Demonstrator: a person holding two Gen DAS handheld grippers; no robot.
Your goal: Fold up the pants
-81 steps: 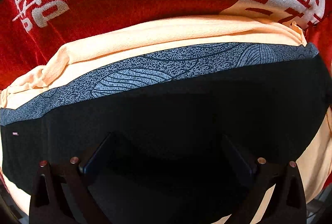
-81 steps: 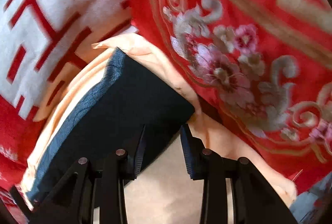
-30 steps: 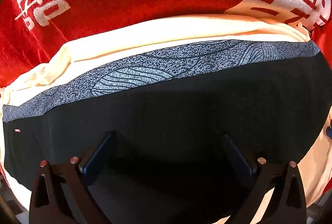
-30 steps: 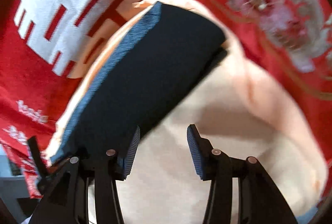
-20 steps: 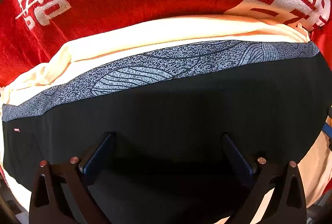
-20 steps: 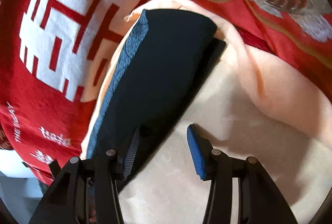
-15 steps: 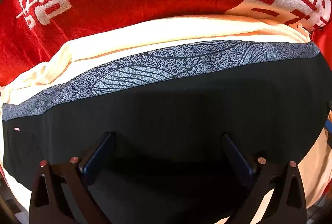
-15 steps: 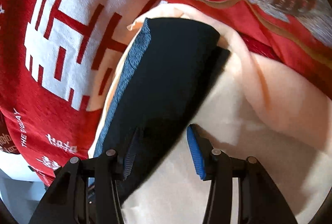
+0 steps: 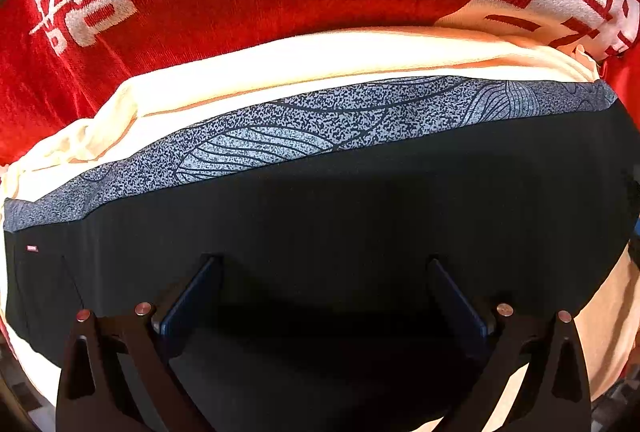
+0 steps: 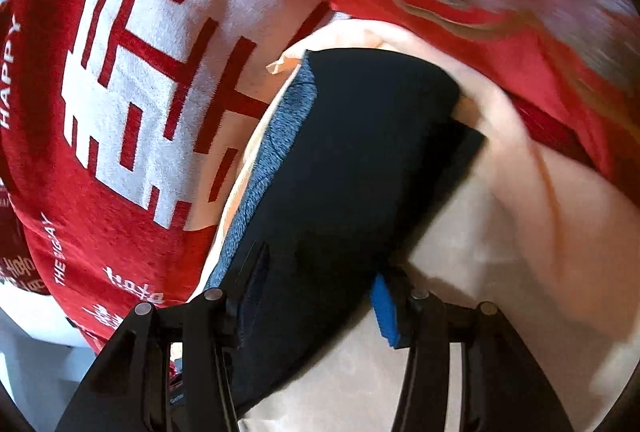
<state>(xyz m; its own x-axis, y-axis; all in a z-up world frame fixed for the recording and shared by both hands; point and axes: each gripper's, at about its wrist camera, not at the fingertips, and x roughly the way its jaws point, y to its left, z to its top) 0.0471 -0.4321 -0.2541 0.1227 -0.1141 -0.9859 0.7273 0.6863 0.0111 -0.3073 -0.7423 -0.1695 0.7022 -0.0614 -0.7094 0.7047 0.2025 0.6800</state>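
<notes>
Two tongs frame the folded black pants (image 9: 340, 216). The left gripper (image 9: 326, 296) stands wide at the bottom of its view, both fingers over the dark cloth, whose grey patterned band runs across mid-frame. The right gripper (image 10: 316, 288) is moderately spread at lower centre, the pants (image 10: 352, 168) reaching diagonally from between its fingers toward the upper centre. Peach fabric (image 10: 520, 232) lies beneath, on a red blanket (image 10: 100, 192).

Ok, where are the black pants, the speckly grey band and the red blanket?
black pants (image 9: 360, 216): left wrist view, middle of the folded dark panel.
speckly grey band (image 9: 320, 128): left wrist view, middle of the patterned strip along the pants' far edge.
red blanket (image 10: 100, 192): right wrist view, red area beside the white pattern.
</notes>
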